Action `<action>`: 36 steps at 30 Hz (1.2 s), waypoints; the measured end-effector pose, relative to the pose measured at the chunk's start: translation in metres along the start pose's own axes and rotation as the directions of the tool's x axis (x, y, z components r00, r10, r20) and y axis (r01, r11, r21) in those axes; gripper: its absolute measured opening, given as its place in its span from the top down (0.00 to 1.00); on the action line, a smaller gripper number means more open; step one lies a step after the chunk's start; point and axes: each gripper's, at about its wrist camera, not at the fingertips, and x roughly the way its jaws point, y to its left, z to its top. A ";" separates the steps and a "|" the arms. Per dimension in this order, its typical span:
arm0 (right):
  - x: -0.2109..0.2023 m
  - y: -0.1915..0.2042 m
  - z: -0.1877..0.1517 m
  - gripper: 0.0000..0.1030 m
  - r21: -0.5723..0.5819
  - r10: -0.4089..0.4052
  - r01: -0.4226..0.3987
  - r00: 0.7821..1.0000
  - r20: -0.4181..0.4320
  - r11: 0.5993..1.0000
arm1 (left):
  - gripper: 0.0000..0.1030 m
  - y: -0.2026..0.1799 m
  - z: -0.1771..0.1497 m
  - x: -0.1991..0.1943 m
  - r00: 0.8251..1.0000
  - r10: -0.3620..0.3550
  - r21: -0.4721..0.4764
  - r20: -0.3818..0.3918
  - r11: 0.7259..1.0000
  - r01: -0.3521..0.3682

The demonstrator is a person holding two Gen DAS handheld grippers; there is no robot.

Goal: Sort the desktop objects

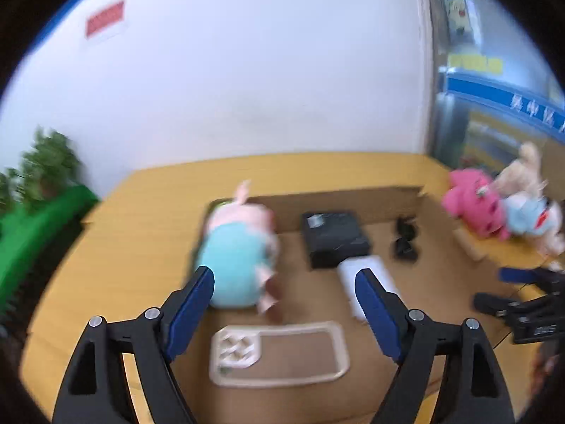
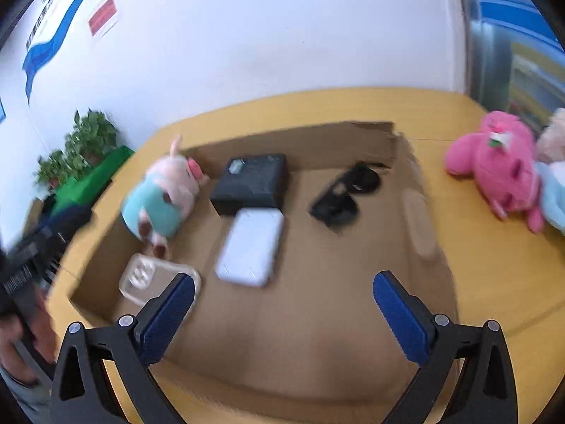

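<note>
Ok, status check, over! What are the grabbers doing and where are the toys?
Both hand-held grippers, left and right, open, empty. Pig toy in the cardboard box. Pink toy outside on the table. Nothing blocking.

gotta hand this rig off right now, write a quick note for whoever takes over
Left gripper: open, nothing between its fingers.
Right gripper: open, nothing held.
In the cardboard box: pig plush, black box, white case, sunglasses, clear phone case.
Still out on the table, right of the box: pink plush and a light blue and cream plush against it.
Left to do: probably those two plush toys.
</note>
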 end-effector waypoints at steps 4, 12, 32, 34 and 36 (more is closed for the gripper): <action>-0.005 0.004 -0.038 0.00 -0.048 -0.097 0.101 0.993 0.073 0.994 | 0.20 0.001 -0.039 0.011 0.996 0.061 -0.019 -0.060 0.998 -0.062; -0.002 0.008 -0.071 0.00 -0.099 -0.091 0.111 0.978 0.188 0.989 | 0.20 0.007 -0.076 0.024 0.997 0.077 -0.082 -0.025 0.994 -0.079; 0.000 0.010 -0.082 0.00 -0.078 -0.126 0.161 0.934 0.334 0.984 | 0.18 0.005 -0.087 0.020 0.990 0.120 -0.068 0.075 0.991 -0.115; 0.000 0.010 -0.082 0.00 -0.078 -0.127 0.162 0.934 0.334 0.984 | 0.18 0.006 -0.087 0.020 0.990 0.119 -0.068 0.075 0.991 -0.114; 0.000 0.010 -0.082 0.00 -0.078 -0.127 0.162 0.934 0.334 0.984 | 0.18 0.006 -0.087 0.020 0.990 0.119 -0.067 0.074 0.991 -0.114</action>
